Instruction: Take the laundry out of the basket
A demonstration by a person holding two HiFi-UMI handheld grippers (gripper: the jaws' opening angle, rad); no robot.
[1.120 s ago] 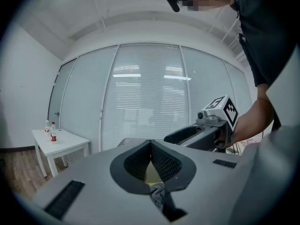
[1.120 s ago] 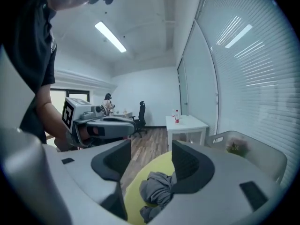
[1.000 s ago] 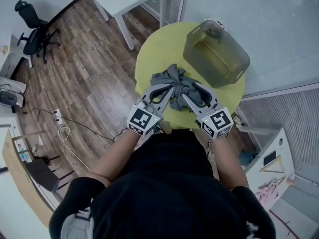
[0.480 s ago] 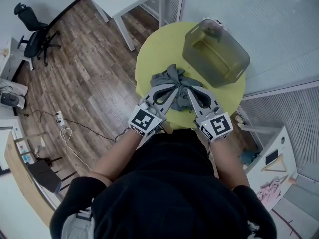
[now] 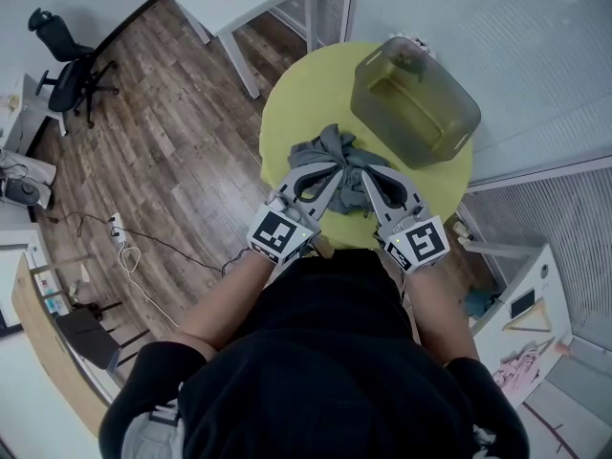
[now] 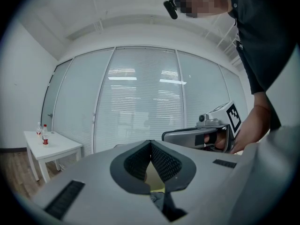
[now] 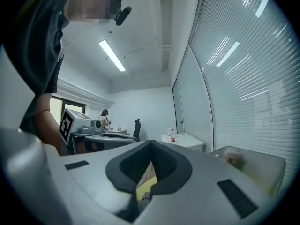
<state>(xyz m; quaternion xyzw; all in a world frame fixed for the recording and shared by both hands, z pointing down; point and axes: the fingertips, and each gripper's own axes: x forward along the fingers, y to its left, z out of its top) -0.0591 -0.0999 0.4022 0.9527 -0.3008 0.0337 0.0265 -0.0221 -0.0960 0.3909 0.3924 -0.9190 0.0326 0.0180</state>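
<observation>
Ok, head view: you stand over the round yellow table [image 5: 296, 98]. The laundry [image 5: 333, 149], a crumpled grey heap, lies on it near your edge, outside the basket [image 5: 470, 127]. That olive see-through basket sits on the table's far-right part, apart from the cloth. Something small lies in its far corner; can't tell what. Your L gripper [image 5: 336, 168] and R gripper [image 5: 363, 173] both reach level into the heap's near side, tips close to each other.

L gripper view: pads are pressed together at the tips, pinching the laundry. Grey cloth shows low in the gap w/ yellow tabletop behind it. The R gripper sits just beside, in your hand [image 6: 251, 130]. A white side table [image 6: 54, 146] w/ bottles [image 6: 43, 134] stands at left by the blinds [image 6: 140, 97].

R gripper view: jaws likewise clamped on the laundry, dark cloth low in the gap, yellow tabletop above it. Basket wall [image 7: 248, 161] shows at lower right.
</observation>
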